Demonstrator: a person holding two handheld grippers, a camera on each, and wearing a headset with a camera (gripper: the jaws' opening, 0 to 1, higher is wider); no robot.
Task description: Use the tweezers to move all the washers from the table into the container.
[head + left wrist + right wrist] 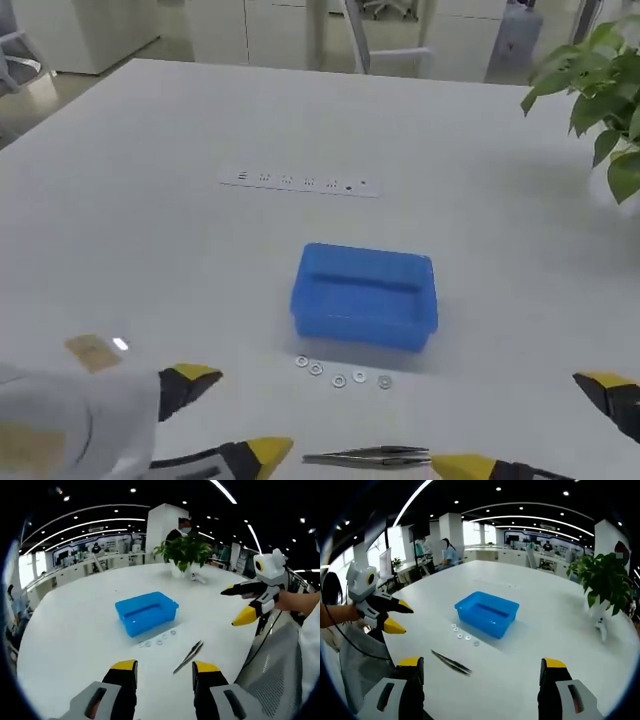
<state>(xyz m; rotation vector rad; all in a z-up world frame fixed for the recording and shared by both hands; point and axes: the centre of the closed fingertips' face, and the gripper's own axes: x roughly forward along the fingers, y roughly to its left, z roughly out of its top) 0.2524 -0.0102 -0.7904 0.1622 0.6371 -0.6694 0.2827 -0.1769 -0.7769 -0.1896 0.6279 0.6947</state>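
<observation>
1. The white bench [150, 150] spans the head view from the bottom edge to the upper part of the frame.
2. A leafy green plant [600, 90] stands at the upper right edge of the head view.
3. The blue container [365, 295] sits on the bench at the centre of the head view, open top upward. In the right gripper view [486, 612] its plain blue inner floor is in sight.
4. The left hand-held gripper [165, 666] has its yellow-tipped jaws spread apart, gripping and touching nothing. In the head view it sits at the lower left [232, 412].
5. The right hand-held gripper [481, 662] is spread even wider and also holds nothing. It sits at the lower right of the head view [532, 422].
6. A white power strip [300, 183] lies flat above the container in the head view, well apart from it.
7. The tweezers [365, 458] lie flat on the bench at the bottom centre of the head view, between the two grippers.
8. Five small washers [339, 381] lie in a loose row on the bench just below the container and above the tweezers.
</observation>
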